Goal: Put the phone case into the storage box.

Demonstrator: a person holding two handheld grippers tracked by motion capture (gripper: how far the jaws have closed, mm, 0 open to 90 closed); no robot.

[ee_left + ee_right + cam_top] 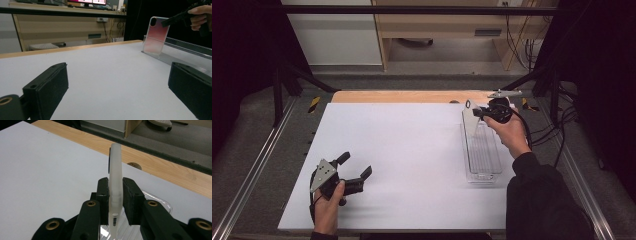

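Fingers (130, 200) of the right gripper (482, 111) pinch a translucent, frosted plastic phone case (470, 119) by its edge near the top, holding it upright with its lower end inside the far end of a long clear plastic tray (482, 155). From the left gripper view the case (156, 35) shows a pinkish tint and a camera cut-out at its top corner, and it leans slightly against the tray's end wall. Well to the left of the tray, the left gripper (354, 172) rests low on the white surface (402, 160), its fingers (47, 90) spread wide and holding nothing. I judge the step in hand to be setting the case into the tray; the next move would call for tipping it down along the tray before letting go.
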